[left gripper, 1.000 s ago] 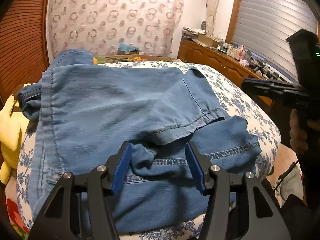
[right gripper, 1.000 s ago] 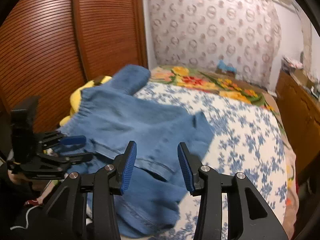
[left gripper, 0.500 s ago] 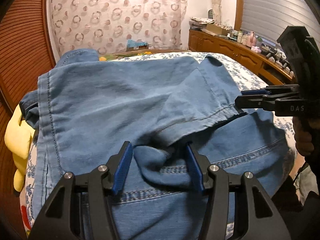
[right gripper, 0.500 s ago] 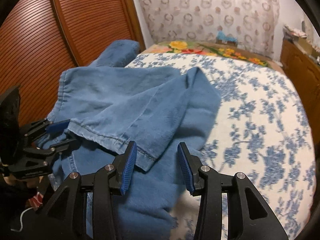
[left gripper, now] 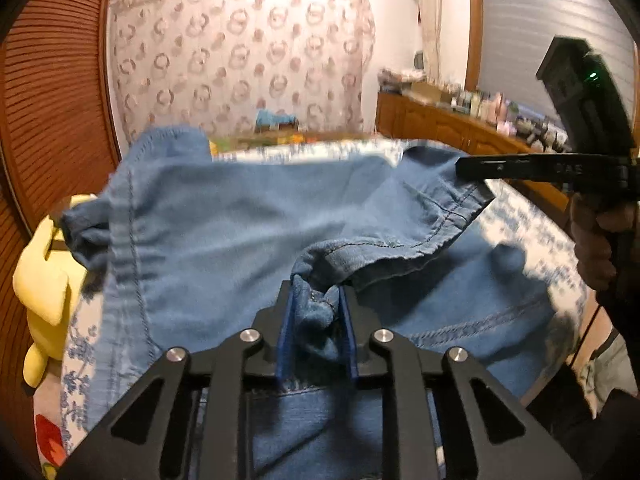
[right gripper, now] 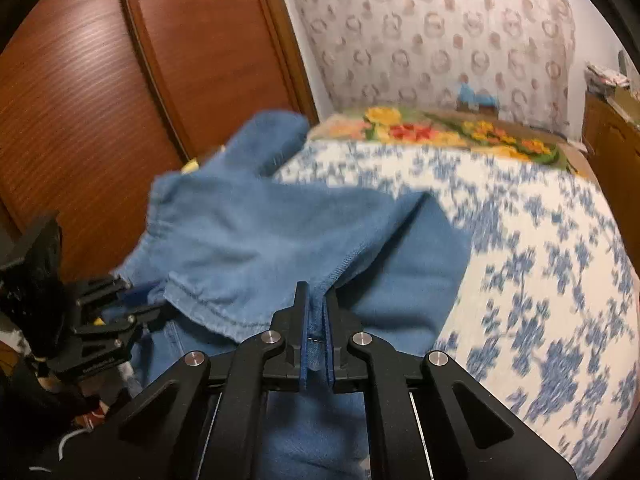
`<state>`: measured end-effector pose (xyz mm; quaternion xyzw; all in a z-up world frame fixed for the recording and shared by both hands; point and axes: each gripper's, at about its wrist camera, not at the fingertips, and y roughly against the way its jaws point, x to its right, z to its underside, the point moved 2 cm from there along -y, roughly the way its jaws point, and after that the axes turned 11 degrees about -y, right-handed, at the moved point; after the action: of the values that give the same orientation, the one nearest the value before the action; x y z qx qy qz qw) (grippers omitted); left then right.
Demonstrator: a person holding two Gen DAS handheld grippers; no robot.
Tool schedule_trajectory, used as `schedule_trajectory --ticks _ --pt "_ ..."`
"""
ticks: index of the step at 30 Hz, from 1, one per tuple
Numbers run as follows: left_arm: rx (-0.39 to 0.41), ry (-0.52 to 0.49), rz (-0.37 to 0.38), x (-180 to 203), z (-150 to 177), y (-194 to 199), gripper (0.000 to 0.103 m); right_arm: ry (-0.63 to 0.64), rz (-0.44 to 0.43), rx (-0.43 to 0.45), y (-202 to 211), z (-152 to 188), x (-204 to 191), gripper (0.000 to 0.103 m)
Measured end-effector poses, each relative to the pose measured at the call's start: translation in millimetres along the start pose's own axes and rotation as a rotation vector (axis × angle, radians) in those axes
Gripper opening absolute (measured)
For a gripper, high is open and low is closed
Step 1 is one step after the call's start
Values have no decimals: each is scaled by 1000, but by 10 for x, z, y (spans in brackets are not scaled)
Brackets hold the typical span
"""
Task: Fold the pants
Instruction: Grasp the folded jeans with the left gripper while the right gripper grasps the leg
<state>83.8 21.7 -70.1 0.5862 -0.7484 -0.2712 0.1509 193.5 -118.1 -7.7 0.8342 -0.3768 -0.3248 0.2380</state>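
A pair of blue denim pants point(left gripper: 240, 232) lies spread across a bed covered by a white bedspread with blue flowers point(right gripper: 540, 280), filling most of both views. The pants are partly doubled over, with one stitched hem edge lying on top of a lower layer of denim.

From the left wrist camera, the left gripper point(left gripper: 315, 312) sits low in the centre, its two blue-padded fingers point(left gripper: 285, 332) drawn in on a bunched wad of the hem, which bulges up between them. The right gripper point(left gripper: 472, 168) reaches in from the right edge, seen side-on as a thin black bar meeting the far corner of the same hem, with the person's hand point(left gripper: 596, 244) wrapped round its handle.

From the right wrist camera, the right gripper's blue pads are pressed almost together on a thin fold of denim that rises from them toward the top layer. At the left edge the left gripper appears again, black and angular, at the other end of the hem; its grip is not clear from here, as that part is blurred.

A yellow plush toy point(left gripper: 44, 280) lies at the left side of the bed, partly under the waistband. Reddish slatted wooden doors point(right gripper: 100, 100) stand behind it, and a curtain printed with rings point(left gripper: 240, 64) hangs at the far end. A floral blanket point(right gripper: 440, 132) in orange and yellow crosses the head of the bed. A wooden sideboard point(left gripper: 440, 128) crowded with small items runs along the right wall
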Motion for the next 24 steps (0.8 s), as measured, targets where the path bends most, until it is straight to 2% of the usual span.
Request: schedule_trajectory --ticks 5,11,14,19,24 --pt "101 47 60 -98 -207 359 17 35 2 78 228 -309 -148 2" --pt "180 55 113 -188 -561 694 16 99 1 178 482 -784 -439 0" --pt "199 52 127 -227 -611 863 15 115 -31 198 531 -1001 -611 0" --pt "212 64 127 -301 -481 1155 15 173 -78 175 392 -1194 -1044 0" --pt "150 117 95 -484 -145 1143 15 246 -112 130 46 -1191 -1540 0"
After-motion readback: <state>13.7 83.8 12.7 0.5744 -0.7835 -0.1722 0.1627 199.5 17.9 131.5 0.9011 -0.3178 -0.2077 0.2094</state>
